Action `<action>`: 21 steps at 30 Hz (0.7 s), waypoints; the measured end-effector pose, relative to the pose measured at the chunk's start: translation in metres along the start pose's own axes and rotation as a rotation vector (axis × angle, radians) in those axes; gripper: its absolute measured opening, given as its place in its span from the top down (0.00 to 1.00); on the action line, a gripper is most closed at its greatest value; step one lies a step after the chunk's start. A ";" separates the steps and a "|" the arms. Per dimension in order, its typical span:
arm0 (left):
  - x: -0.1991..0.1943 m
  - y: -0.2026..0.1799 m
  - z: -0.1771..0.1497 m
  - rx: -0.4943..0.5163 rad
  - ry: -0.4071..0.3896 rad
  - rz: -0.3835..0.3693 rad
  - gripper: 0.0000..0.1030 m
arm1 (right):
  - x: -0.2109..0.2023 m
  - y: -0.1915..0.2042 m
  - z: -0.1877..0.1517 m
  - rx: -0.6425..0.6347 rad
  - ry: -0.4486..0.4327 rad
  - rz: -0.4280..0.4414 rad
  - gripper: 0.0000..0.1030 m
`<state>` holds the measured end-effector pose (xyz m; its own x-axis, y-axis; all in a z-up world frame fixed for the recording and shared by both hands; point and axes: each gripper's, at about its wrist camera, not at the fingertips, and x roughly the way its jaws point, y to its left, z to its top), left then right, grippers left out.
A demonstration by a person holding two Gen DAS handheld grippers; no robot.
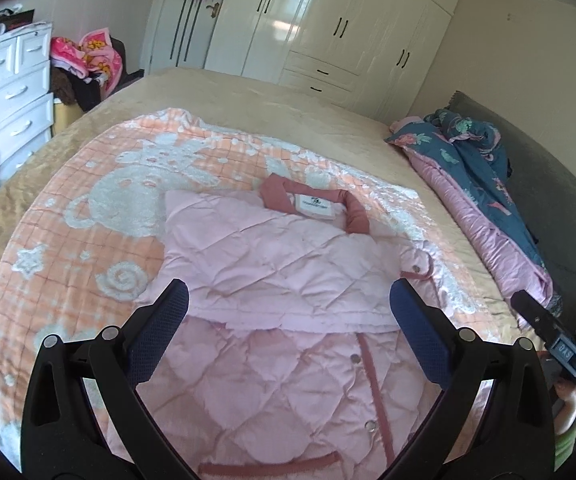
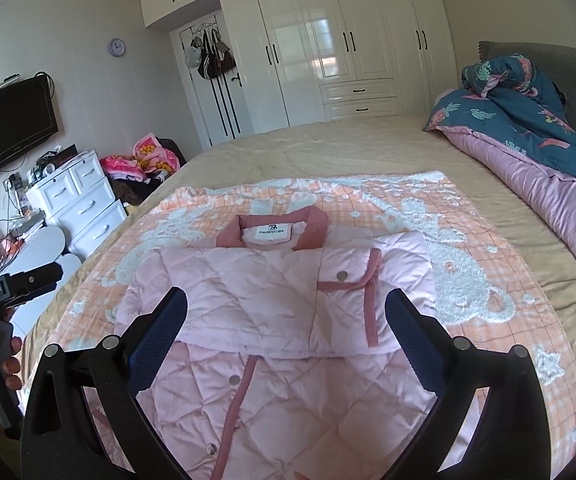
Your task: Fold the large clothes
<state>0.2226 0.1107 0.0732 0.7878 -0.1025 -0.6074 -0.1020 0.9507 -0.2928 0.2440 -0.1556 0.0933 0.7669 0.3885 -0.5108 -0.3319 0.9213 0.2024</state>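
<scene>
A pink quilted jacket (image 1: 272, 264) with a darker pink collar (image 1: 312, 200) lies flat on an orange and white blanket (image 1: 100, 200) on the bed. Its sleeves are folded across the chest. It also shows in the right wrist view (image 2: 248, 300). My left gripper (image 1: 288, 304) is open and empty, hovering above the jacket's lower half. My right gripper (image 2: 286, 312) is open and empty, also above the jacket's lower half. The right gripper's body (image 1: 552, 340) shows at the right edge of the left view, and the left gripper's body (image 2: 12, 284) at the left of the right view.
A rolled blue and pink duvet (image 2: 536, 136) lies along the right side of the bed by the grey headboard (image 2: 560, 64). A white wardrobe (image 2: 328, 40) stands behind the bed. A white drawer unit (image 2: 80, 196) and a pile of clothes (image 2: 144, 160) stand at the left.
</scene>
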 end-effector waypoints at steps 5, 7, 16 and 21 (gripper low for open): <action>-0.010 -0.001 -0.012 0.000 -0.009 -0.022 0.09 | -0.007 0.003 -0.009 -0.001 0.000 0.003 0.04; -0.015 -0.003 -0.019 0.002 -0.013 -0.025 0.09 | -0.011 0.005 -0.014 -0.004 0.005 0.009 0.04; -0.024 -0.006 -0.049 0.009 0.014 -0.022 0.09 | -0.031 0.005 -0.032 0.010 0.013 0.016 0.04; -0.030 -0.006 -0.060 0.013 0.030 -0.011 0.09 | -0.049 -0.003 -0.043 0.032 0.020 0.008 0.04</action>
<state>0.1629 0.0906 0.0485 0.7703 -0.1212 -0.6261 -0.0860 0.9531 -0.2902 0.1839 -0.1779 0.0813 0.7532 0.3960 -0.5252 -0.3201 0.9182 0.2333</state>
